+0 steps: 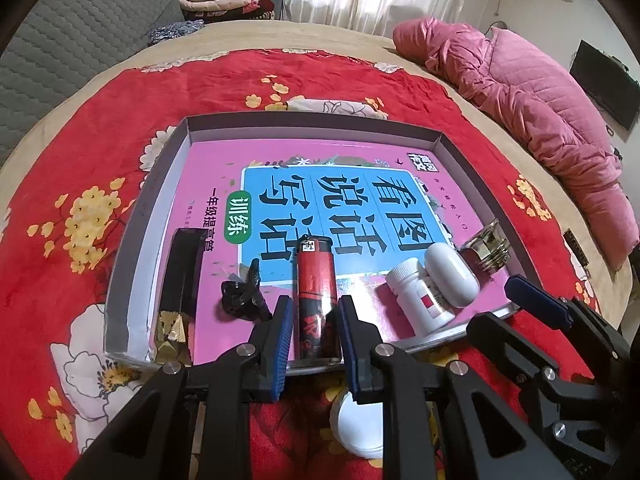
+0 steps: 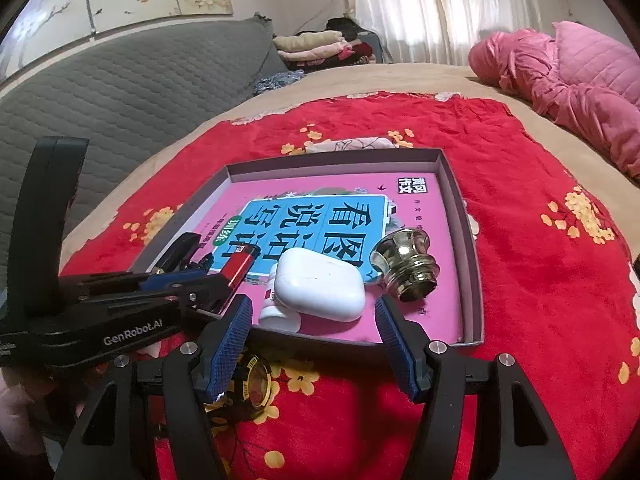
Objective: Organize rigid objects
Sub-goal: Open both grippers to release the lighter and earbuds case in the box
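Shallow grey cardboard tray [image 1: 120,264], frame centre, lined with a pink-and-blue book [image 1: 344,184]. Along its lower edge, left to right: black-and-gold rectangular box [image 1: 180,288], crumpled black piece [image 1: 242,296], red-and-black cylindrical lighter [image 1: 316,300], white pill bottle [image 1: 420,296], white earbud case [image 1: 450,274], brass threaded knob [image 1: 488,248].
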Demonstrator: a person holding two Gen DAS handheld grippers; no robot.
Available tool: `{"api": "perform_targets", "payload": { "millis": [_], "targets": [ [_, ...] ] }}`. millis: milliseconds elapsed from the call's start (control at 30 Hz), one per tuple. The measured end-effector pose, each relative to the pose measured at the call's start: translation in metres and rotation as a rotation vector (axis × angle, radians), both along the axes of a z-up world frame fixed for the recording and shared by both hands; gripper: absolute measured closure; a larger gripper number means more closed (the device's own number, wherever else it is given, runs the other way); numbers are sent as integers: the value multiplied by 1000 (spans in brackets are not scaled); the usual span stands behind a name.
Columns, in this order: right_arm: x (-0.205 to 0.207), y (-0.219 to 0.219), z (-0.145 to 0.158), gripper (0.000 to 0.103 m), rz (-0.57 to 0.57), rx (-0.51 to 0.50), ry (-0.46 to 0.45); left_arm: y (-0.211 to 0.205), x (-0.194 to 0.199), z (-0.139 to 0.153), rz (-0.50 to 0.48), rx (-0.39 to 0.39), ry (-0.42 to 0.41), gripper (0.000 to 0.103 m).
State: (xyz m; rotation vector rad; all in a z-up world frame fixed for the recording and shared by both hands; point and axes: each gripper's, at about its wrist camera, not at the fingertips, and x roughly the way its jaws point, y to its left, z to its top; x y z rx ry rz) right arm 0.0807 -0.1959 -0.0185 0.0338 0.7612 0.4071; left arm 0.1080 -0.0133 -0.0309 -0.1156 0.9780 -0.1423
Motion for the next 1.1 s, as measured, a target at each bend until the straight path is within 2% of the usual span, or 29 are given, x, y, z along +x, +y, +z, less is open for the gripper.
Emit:
{"api": "perform_targets", "payload": {
  "millis": [367, 633, 1100],
  "targets": [
    [-6, -3, 6, 37, -16, -18, -45, 0, -8, 5, 5, 6, -10, 80],
    [-11, -6, 9, 37, -27, -31, -59, -4, -14, 11, -11, 12, -20, 71],
    [-21, -11, 16, 37, -47, -46, -78, -3, -26, 21, -19, 11, -28, 70]
  ]
}}
